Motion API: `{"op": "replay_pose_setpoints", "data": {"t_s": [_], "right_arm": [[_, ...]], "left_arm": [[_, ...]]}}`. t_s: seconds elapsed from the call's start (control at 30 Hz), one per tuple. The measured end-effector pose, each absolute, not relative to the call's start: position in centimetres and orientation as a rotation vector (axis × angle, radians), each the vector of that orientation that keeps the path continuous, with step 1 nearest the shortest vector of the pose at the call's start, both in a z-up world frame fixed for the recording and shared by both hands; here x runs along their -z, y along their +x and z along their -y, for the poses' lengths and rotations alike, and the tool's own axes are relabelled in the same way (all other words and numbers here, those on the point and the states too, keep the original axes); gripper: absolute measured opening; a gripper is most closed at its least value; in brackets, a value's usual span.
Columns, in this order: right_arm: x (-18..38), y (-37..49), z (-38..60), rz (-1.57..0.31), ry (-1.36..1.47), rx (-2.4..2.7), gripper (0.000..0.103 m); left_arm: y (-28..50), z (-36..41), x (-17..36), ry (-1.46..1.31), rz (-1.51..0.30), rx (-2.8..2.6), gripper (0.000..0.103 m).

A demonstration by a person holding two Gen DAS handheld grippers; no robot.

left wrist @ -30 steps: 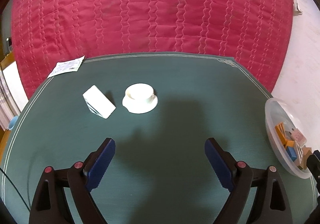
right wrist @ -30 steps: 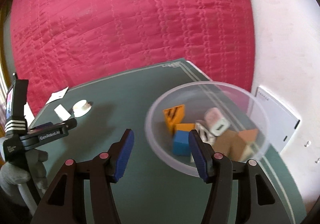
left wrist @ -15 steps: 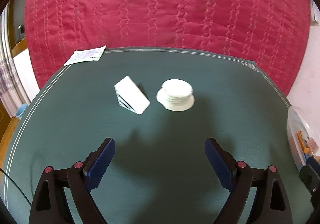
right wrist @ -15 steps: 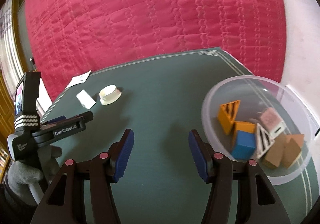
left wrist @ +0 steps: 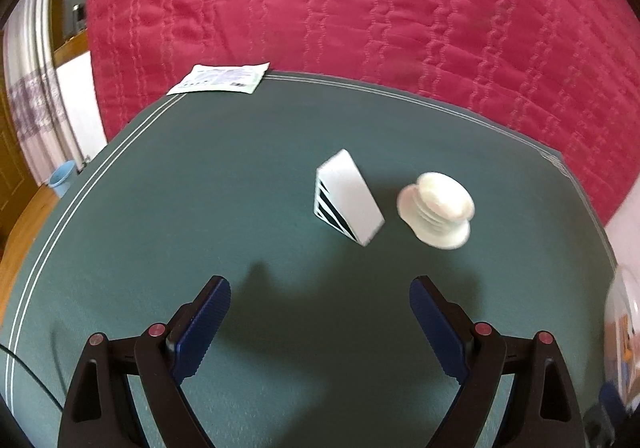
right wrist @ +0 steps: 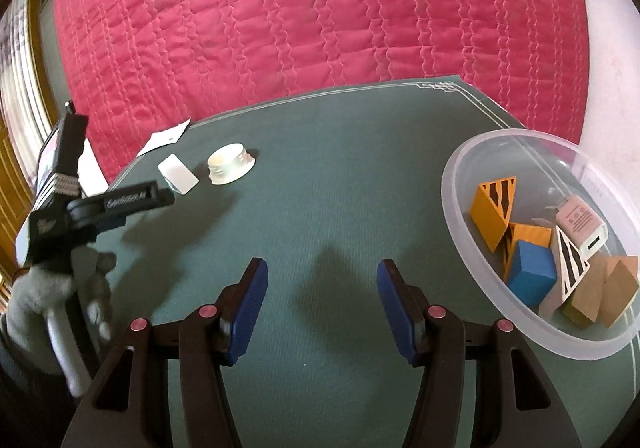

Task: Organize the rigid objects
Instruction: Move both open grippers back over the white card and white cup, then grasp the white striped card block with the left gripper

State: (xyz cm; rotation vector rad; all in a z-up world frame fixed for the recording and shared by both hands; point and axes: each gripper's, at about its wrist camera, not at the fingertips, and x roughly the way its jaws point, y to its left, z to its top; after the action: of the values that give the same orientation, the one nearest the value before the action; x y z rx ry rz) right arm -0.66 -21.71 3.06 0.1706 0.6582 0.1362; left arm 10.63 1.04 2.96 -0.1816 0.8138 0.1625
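Wedge block (left wrist: 350, 198), white with black stripes on its triangular end, lies on the green table (left wrist: 160, 208) ahead of the left gripper (left wrist: 320, 318), at about twelve o'clock from its open gap, long axis running from eleven toward five. Just beside it, at about three o'clock, stands one white ribbed cap (left wrist: 438, 210), apart from it. The left gripper is the nearer of the two; its jaws stand wide, nothing between them. The right gripper (right wrist: 320, 302) is part open, empty, with the wedge far off at ten o'clock and the clear bowl (right wrist: 472, 244) near at two o'clock. Count on the table: one wedge, one cap. Count in the bowl: two orange striped pieces, one blue block, one white striped wedge, one pink charger, at least two brown blocks. One paper packet (left wrist: 220, 78) lies on the far edge.
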Motion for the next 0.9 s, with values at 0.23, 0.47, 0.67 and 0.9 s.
{"op": "replay_pose_setpoints", "data": {"t_s": [0.23,0.47,0.67,0.9], "right_arm": [[-3.2,-0.9,21.7,-0.643,0.173,-0.142,0.058],[-3.1,-0.9,21.9,-0.648,0.192,-0.147,0.058],[-3.1,-0.9,22.0,-0.655,0.199,-0.147,0.058],[-2.9,-0.6,21.9,-0.672,0.196,-0.138,0.058]], "left_arm": [[13.3,-1.8,-3.1,-0.237,-0.817,-0.236,0.094],[15.4,-2.1,-3.7,-0.250,-0.779,-0.297,0.094],[17.2,-2.5,-3.2,-0.274,-0.781,-0.322,0.095],[18.0,-3.1,-2.1,-0.292,-0.812,-0.314,0.086]]}}
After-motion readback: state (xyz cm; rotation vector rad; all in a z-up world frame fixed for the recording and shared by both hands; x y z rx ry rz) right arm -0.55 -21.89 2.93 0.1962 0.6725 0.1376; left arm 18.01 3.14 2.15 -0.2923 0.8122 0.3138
